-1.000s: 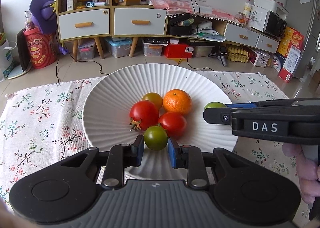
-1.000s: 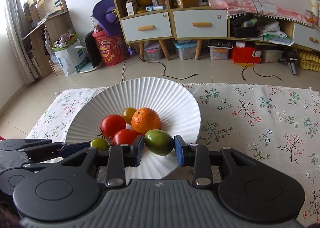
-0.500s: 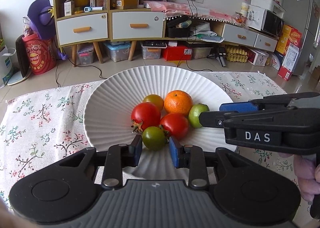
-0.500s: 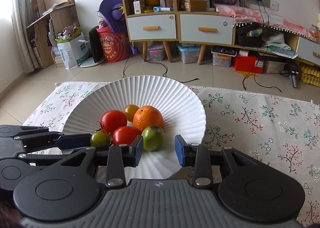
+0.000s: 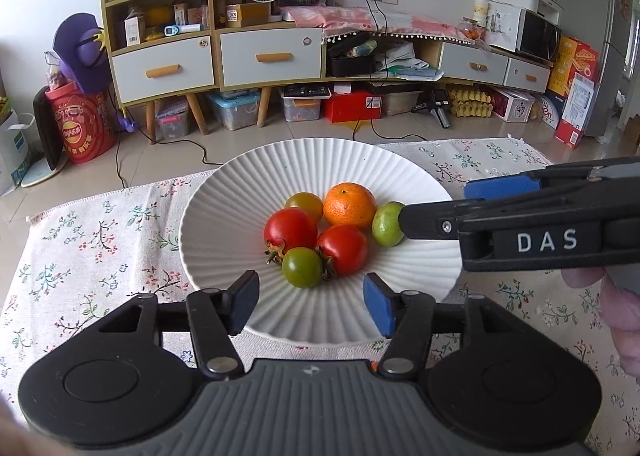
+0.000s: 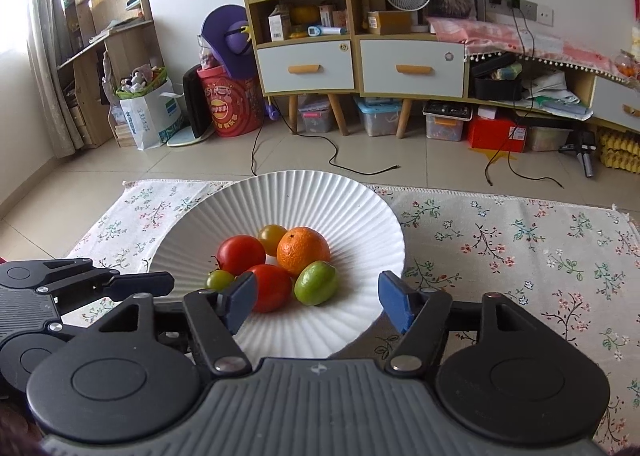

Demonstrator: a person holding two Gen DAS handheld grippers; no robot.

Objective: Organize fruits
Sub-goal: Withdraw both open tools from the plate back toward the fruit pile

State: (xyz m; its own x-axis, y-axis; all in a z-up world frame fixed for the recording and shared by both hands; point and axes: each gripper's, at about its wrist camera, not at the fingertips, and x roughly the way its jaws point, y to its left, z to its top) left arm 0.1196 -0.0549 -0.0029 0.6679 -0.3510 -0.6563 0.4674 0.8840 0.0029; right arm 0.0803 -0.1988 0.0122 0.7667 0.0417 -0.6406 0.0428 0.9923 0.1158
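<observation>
A white ribbed plate (image 5: 248, 191) (image 6: 360, 211) holds two red tomatoes (image 5: 290, 230), an orange (image 5: 349, 209) (image 6: 303, 250), a yellow tomato (image 5: 305, 204), a dark green tomato (image 5: 302, 267) (image 6: 219, 280) and a light green fruit (image 5: 386, 224) (image 6: 316, 282). My left gripper (image 5: 310, 306) is open and empty at the plate's near rim, just behind the dark green tomato. My right gripper (image 6: 316, 304) is open and empty, just behind the light green fruit; it shows from the side in the left wrist view (image 5: 432, 211).
The plate sits on a floral tablecloth (image 5: 100, 232) (image 6: 520, 240). Beyond the table's far edge are tiled floor, cabinets (image 5: 240, 51) and storage boxes. The left gripper's body (image 6: 60, 296) lies left of the plate in the right wrist view.
Both grippers opened and let go: the dark green tomato and the light green fruit now rest on the plate. Both grippers drew back and rose a little.
</observation>
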